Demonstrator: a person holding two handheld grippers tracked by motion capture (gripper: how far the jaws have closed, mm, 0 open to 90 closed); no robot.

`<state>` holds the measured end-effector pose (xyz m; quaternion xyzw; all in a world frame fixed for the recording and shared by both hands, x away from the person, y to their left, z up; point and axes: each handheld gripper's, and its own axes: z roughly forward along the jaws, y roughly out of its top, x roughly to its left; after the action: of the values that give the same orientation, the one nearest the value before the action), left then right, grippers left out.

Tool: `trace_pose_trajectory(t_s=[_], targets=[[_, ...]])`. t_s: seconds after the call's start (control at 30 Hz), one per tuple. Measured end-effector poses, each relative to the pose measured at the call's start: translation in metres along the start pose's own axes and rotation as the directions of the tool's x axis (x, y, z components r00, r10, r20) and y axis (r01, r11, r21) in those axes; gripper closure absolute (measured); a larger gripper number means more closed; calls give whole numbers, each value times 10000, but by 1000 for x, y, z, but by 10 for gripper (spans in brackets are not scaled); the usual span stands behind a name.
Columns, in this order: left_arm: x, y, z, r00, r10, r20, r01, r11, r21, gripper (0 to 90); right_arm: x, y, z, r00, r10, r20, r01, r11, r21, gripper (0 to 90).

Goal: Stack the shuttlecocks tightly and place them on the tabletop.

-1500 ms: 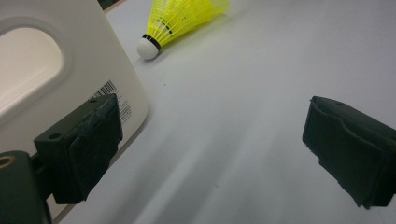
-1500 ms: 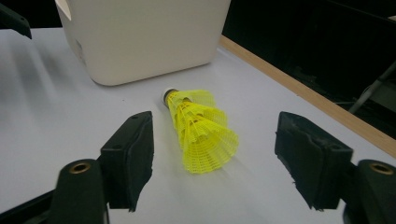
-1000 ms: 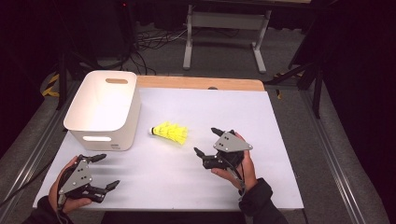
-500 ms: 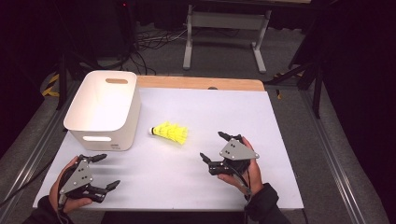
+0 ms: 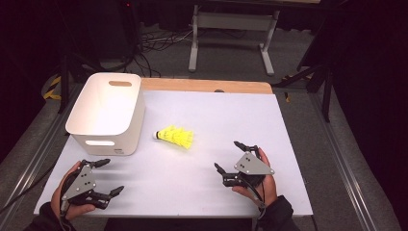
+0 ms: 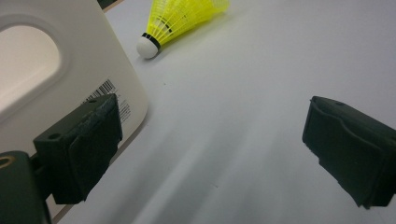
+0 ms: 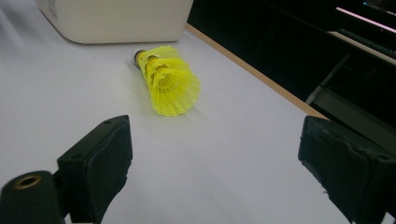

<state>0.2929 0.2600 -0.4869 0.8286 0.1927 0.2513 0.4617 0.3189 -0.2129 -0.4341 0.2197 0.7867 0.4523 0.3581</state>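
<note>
Shuttlecocks [image 5: 175, 137] look featherlight and crushy, so with my right gripper [image 5: 236, 161] wide open and empty, I'd pinch the cork end gently.

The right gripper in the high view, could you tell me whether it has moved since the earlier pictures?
Yes. The right gripper has drawn back toward the table's near edge, farther from the yellow shuttlecock, its jaws just opening with nothing between them.

Bright overhead light falls on the white table [image 5: 231, 144], the room around it dark. Soft streaky shadows stretch from the grippers. Close black jaws look blurred.
</note>
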Motion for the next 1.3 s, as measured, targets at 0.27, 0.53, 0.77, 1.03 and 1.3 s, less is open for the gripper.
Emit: trace_pose_trajectory(t_s=[0.27,0.53,0.77,1.03,1.3], targets=[[1,0,-1,10000,-39,-60,38,10000,-54,55,-1,-11,-6,9995,36,322,-43,9998,208,103],[3,-1,-1,9999,-150,-39,149,9997,-184,55,-4,-33,-13,9965,20,836,-70,9982,594,95],[5,-1,0,9998,-190,16,190,9996,-229,54,-6,-48,-17,9961,86,873,-167,9957,916,94],[5,-2,1,9998,-188,68,189,9996,-227,53,-9,-52,-18,9964,305,795,-374,9955,868,90],[5,-2,1,9998,-186,112,189,9996,-223,53,-6,-51,-14,9977,338,583,-390,9952,899,90]])
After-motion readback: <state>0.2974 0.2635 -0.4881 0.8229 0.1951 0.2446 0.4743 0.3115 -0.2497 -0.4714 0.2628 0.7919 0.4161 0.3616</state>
